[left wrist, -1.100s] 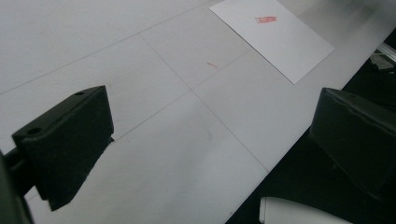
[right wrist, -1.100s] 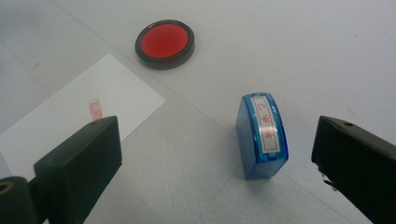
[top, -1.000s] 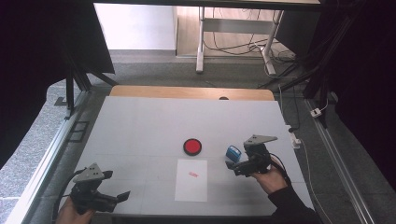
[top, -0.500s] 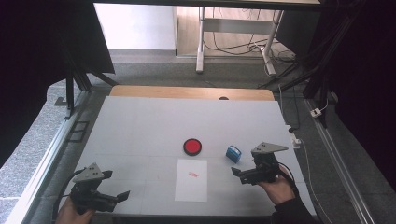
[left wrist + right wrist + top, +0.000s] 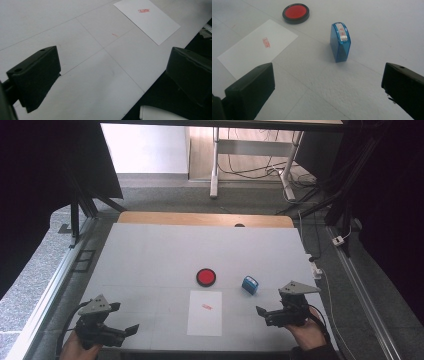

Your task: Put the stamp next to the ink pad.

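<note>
Blue plastic stamp [image 5: 340,42] stands upright at my right tool's [image 5: 266,314] twelve o'clock, apart from it; light, stiff, slick-sided, so I'd pinch its broad faces; both tools released, left tool [image 5: 129,330] idle over the desk [image 5: 150,250].

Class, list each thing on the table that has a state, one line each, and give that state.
Blue stamp: upright on the table, free of both tongs.
Red ink pad: uncovered.
Paper sheet: flat, bearing one red print.
Left tongs: open, empty.
Right tongs: open, empty.
</note>
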`<state>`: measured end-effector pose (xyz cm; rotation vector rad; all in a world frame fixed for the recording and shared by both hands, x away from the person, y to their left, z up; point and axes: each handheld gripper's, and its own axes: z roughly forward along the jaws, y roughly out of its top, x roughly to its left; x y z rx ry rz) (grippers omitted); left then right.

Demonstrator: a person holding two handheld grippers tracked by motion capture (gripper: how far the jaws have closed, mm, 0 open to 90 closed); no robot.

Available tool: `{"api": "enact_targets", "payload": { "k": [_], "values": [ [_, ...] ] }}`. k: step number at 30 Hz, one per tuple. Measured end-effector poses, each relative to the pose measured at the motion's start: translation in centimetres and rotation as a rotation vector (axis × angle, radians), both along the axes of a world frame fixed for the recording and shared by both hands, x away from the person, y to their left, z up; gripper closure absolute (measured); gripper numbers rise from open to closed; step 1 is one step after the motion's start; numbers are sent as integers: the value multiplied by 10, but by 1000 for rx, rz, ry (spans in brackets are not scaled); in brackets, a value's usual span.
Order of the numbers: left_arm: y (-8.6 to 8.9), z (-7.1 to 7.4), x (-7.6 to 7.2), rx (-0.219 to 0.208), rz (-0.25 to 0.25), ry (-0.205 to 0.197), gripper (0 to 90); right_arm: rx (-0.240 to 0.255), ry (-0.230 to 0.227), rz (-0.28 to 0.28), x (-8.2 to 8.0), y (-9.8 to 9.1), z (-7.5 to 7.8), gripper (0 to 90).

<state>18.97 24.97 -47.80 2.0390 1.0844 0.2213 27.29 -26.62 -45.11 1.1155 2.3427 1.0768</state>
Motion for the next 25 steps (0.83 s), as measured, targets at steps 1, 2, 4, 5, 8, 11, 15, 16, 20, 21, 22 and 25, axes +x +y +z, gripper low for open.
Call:
{"api": "enact_targets", "payload": {
  "k": [1,2,4,5,8,11,15,16,20,21,22,25],
  "values": [
    [0,0,0,0,-1,1,0,-3,0,-7,-2,-1,0,0],
    [0,0,0,0,0,1,0,-6,0,-14,-3,-3,0,0],
    [0,0,0,0,1,0,0,-9,1,-24,-6,-6,-1,0],
    [0,0,0,0,2,1,0,-9,5,-29,-7,-8,-2,0],
    [0,0,0,1,4,4,0,-7,17,-45,-11,-12,-3,0],
    [1,0,0,4,8,5,0,-8,29,-55,-15,-15,-5,0],
    [1,0,-1,11,13,6,0,-11,50,-61,-20,-18,-6,0],
    [1,0,-1,13,14,6,0,-12,56,-64,-21,-19,-7,0],
    [0,0,-1,21,16,8,0,-14,63,-67,-26,-22,-7,0],
    [0,0,-1,22,16,8,0,-12,69,-66,-26,-23,-7,0],
    [0,0,-1,23,18,7,0,-13,73,-68,-26,-24,-7,0],
    [0,0,0,19,17,12,0,-11,83,-70,-26,-25,-8,0]
  ]
}}
